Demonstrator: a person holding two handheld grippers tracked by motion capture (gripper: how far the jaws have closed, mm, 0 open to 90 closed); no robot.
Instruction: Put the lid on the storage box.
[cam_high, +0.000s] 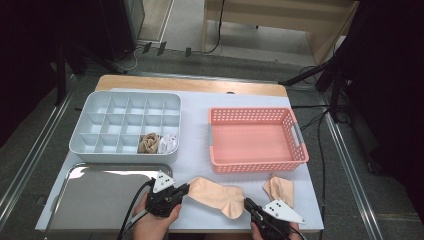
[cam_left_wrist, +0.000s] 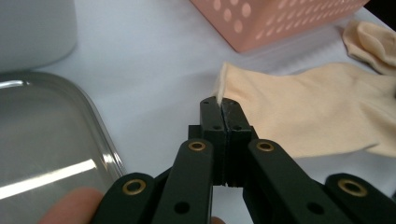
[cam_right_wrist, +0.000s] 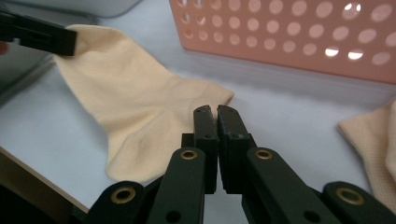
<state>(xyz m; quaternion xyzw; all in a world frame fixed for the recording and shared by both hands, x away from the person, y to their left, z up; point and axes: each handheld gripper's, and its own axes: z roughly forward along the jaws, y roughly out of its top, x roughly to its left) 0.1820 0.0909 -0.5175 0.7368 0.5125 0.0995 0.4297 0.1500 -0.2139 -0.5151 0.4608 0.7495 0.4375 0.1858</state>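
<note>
Pinching the cuff edge of the flat peach sock (cam_left_wrist: 327, 107), the left gripper (cam_left_wrist: 220, 103) has its jaws pressed together on the fabric. The sock lies on the white table surface (cam_high: 197, 150), near the front of the pink basket (cam_high: 255, 137). The right gripper (cam_right_wrist: 215, 111) has its jaws nearly together at the sock's heel; whether fabric is caught between them cannot be determined. A second sock (cam_high: 280, 189) lies just beside, partly cut off in both gripper views.
</note>
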